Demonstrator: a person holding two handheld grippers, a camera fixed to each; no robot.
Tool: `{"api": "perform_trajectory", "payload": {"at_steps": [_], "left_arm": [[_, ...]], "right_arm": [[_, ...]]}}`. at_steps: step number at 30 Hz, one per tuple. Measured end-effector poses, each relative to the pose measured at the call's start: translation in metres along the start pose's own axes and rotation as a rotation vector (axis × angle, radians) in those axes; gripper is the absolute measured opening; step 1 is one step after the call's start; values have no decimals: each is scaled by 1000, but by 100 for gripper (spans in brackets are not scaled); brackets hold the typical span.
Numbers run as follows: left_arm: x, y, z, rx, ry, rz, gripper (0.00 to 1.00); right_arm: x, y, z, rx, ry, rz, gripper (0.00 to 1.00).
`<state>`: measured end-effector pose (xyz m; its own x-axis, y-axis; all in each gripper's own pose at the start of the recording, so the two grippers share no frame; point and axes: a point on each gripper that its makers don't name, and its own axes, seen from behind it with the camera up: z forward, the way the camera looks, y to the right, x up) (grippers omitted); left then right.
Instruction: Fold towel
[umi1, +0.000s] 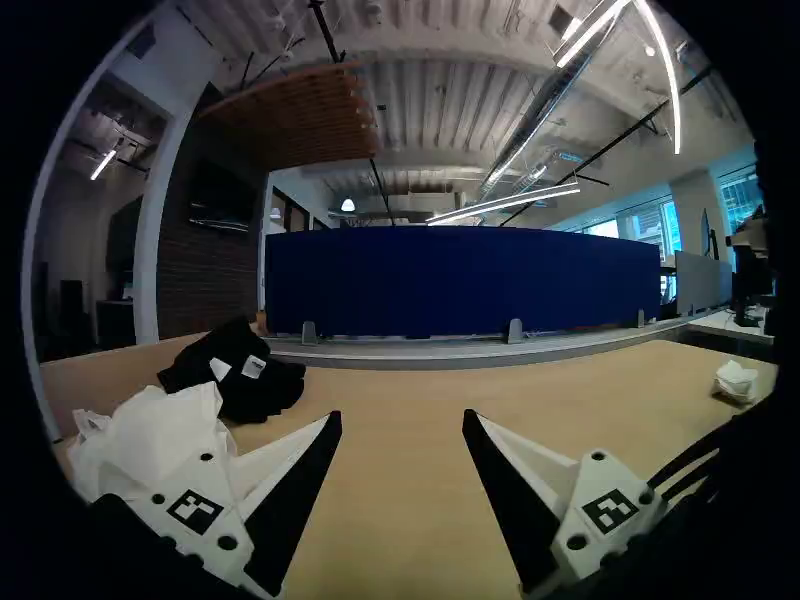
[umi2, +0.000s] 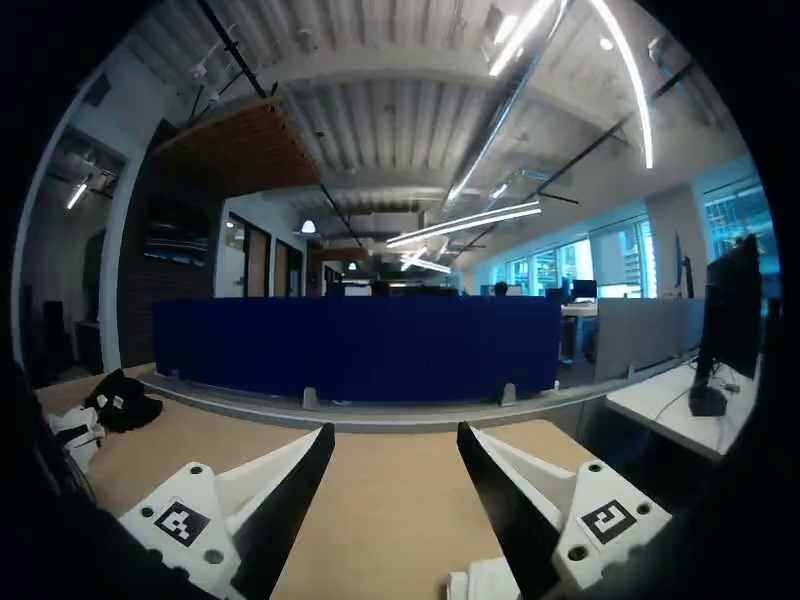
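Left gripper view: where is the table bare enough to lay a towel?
Bare: the table between the left gripper and the blue divider. Crowded: left edge, with black cloth and white cloth; a white wad far right.

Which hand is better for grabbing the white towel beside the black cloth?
Probably left. The white towel lies close beside the open left gripper. From the right gripper, also open, it sits far off to the left side.
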<state>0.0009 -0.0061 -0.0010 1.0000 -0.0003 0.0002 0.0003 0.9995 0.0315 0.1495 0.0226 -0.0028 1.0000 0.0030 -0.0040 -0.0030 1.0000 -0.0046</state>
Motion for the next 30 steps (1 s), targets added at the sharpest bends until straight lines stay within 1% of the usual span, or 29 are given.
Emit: {"api": "perform_trajectory", "payload": {"at_steps": [6, 15, 18, 22, 30], "left_arm": [[0, 0, 0, 0, 0, 0, 89], [0, 1, -1, 0, 0, 0, 89], [0, 1, 0, 0, 0, 0, 90], [0, 1, 0, 0, 0, 0, 95], [0, 0, 0, 0, 0, 0, 95]], "right_arm": [[-28, -4, 2, -1, -1, 11, 95], [-63, -7, 5, -7, 2, 63, 95], [-75, -9, 5, -2, 3, 72, 95], [-89, -11, 5, 2, -1, 64, 95], [-117, -18, 9, 10, -7, 41, 95]]}}
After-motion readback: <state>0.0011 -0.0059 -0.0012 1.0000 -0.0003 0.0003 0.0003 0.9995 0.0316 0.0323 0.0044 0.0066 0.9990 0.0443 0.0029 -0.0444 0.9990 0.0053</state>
